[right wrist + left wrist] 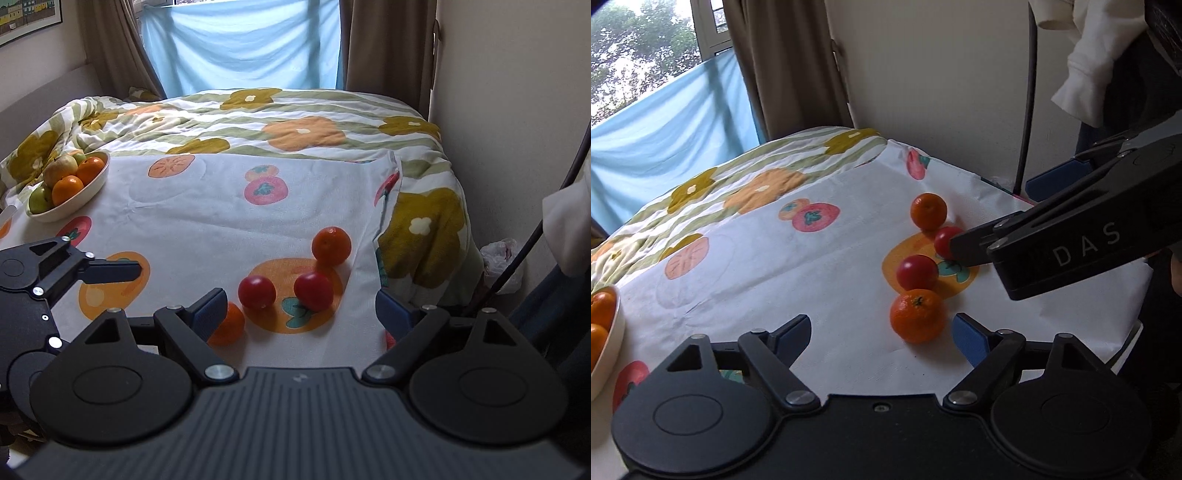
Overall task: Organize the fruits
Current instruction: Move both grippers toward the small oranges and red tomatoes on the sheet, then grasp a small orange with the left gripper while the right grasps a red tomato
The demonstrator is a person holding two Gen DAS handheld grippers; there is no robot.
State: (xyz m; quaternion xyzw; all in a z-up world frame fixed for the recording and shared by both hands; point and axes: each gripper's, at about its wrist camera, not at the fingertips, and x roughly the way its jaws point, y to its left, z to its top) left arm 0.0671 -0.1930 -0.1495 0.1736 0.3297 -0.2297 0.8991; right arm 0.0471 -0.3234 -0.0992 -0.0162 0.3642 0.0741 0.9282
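Fruit sits mid-frame: two tomatoes (256, 291) between two oranges (331, 246). I see my left gripper (882, 332) and right gripper (301, 308) both spread apart, holding nothing.

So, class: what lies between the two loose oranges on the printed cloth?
Two red tomatoes lie between the near orange and the far orange; the right wrist view shows this, and the left wrist view shows them roughly in a row.

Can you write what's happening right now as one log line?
left gripper: open, near orange | right gripper: open, over tomatoes | bowl: holds fruit
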